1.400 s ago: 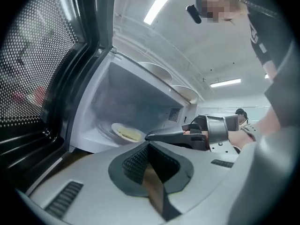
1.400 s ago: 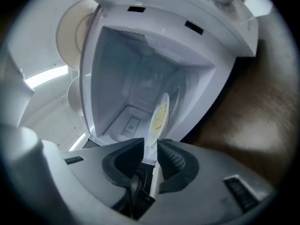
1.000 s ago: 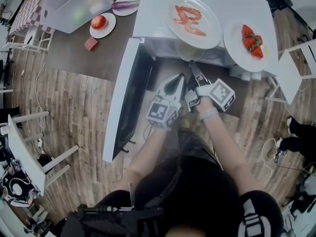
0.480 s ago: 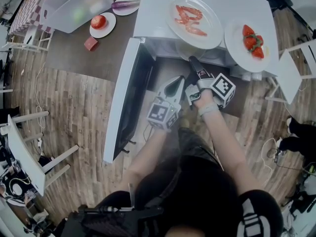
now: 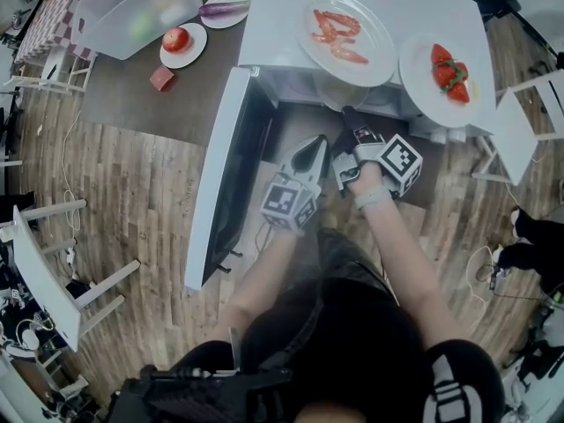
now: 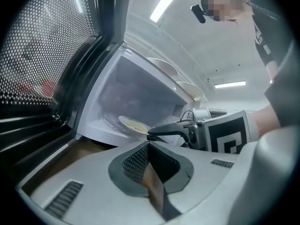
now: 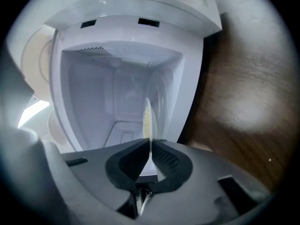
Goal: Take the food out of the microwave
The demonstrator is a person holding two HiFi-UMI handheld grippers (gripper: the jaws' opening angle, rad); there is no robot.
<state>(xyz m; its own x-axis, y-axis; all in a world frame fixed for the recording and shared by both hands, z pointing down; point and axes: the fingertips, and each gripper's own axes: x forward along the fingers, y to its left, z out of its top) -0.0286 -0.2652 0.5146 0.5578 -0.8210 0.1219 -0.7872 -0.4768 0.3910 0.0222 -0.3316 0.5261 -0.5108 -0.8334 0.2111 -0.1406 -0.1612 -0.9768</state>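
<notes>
Plate of food (image 7: 146,118), inside the microwave (image 7: 126,29), rim nipped by the right gripper (image 7: 149,143), jaws just closed onto it. Draw out level and slowly. Bring left gripper (image 6: 149,144), pressed together and empty, underneath for support.

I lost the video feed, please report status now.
Left gripper shut, empty. Right gripper just closed on rim of plate, inside microwave. Door open wide.

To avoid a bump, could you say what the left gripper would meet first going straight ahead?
Probably the right gripper, whose fingers have just been closing on the plate; depth unclear.
</notes>
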